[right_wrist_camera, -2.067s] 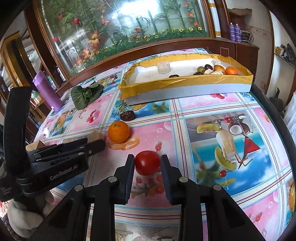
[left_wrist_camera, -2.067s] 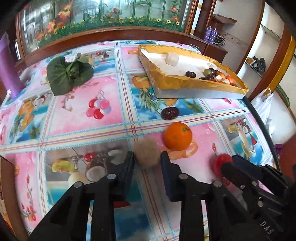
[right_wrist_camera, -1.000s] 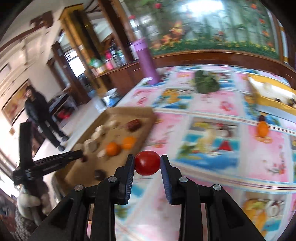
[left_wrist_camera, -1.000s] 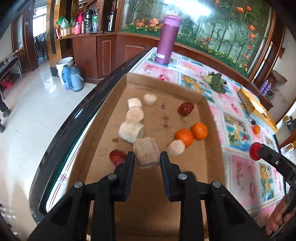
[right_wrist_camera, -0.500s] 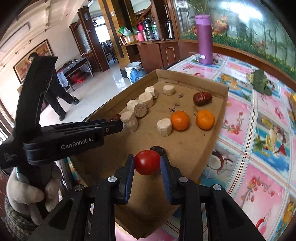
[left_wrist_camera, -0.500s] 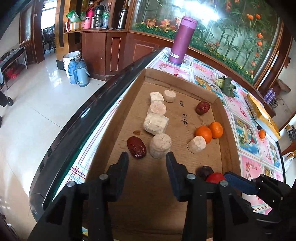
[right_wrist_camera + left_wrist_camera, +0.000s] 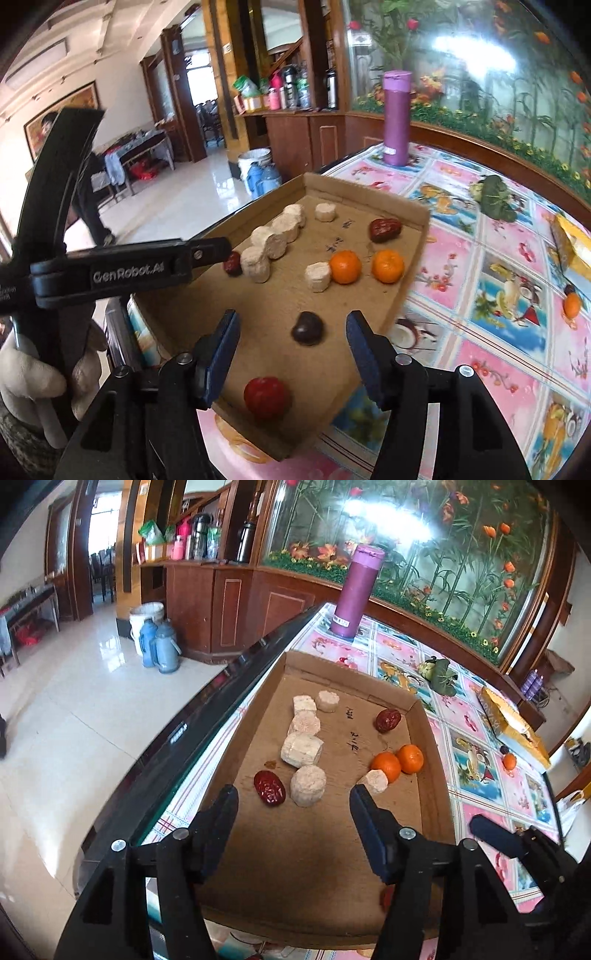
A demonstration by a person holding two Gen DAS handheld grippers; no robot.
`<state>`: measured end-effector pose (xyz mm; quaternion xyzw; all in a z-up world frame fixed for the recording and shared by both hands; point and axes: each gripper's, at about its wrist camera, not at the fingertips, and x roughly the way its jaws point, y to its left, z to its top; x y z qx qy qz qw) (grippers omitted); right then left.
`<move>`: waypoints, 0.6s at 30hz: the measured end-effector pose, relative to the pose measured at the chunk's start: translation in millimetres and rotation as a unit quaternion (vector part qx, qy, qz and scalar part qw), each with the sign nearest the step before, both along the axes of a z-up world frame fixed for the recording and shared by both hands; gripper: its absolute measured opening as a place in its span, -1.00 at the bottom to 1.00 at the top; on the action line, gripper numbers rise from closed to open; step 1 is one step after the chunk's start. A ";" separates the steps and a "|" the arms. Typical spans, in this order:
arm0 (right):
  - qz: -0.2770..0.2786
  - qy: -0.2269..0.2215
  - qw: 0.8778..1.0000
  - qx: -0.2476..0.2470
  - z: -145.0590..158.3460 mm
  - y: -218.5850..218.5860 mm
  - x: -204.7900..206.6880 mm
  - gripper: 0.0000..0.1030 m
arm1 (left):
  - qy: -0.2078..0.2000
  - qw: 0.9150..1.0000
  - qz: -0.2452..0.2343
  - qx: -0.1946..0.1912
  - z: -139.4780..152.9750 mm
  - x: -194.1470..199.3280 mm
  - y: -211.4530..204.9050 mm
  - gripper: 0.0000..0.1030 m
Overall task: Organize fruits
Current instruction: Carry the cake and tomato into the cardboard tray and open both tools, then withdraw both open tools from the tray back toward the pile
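**Both grippers let go over the cardboard tray**

The table (image 7: 465,716), under its fruit-print cloth, runs away beyond both sets of fingers. On it, straight ahead of and below them, lies the open cardboard tray (image 7: 332,867), where the sorted pieces are gathering. Far off to the right of the fingers sits the yellow-edged box (image 7: 513,720), with one orange (image 7: 571,305) left on the cloth beside it.

The left gripper (image 7: 293,819) has just been opening; its jaws stand spread with nothing between them. The beige cylinder piece (image 7: 308,785) rests on the tray floor just past the fingertips, beside a red date (image 7: 270,788) that lies nearer the left finger. More beige pieces line up beyond, and two oranges (image 7: 399,762) sit ahead of the right finger.

The right gripper (image 7: 291,350) has also just been opening and grips nothing. The red tomato (image 7: 266,397) sits loose on the tray below the gap, close to the left finger, clear of both pads. A dark fruit (image 7: 308,328) lies just ahead, between the fingertips.

This looks like the end of a drop-off: both pieces delivered. The next move probably calls for lifting both grippers clear without nudging the tomato, which could roll, then swinging back toward the orange by the box.
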<state>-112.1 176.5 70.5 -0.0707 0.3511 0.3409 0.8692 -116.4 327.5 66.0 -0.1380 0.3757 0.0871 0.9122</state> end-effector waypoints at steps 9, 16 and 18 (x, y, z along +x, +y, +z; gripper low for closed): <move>-0.089 0.000 0.995 0.036 12.0 -51.1 15.2 0.47 | -0.038 0.993 -0.016 0.107 25.2 -6.7 -53.8 0.76; -0.117 0.018 0.991 0.058 11.9 -80.1 21.9 0.53 | -0.035 0.988 -0.030 0.148 30.8 -4.0 -79.8 0.76; -0.119 0.019 0.991 0.059 10.1 -83.3 22.0 0.53 | -0.032 0.988 -0.033 0.149 30.3 -2.4 -83.6 0.76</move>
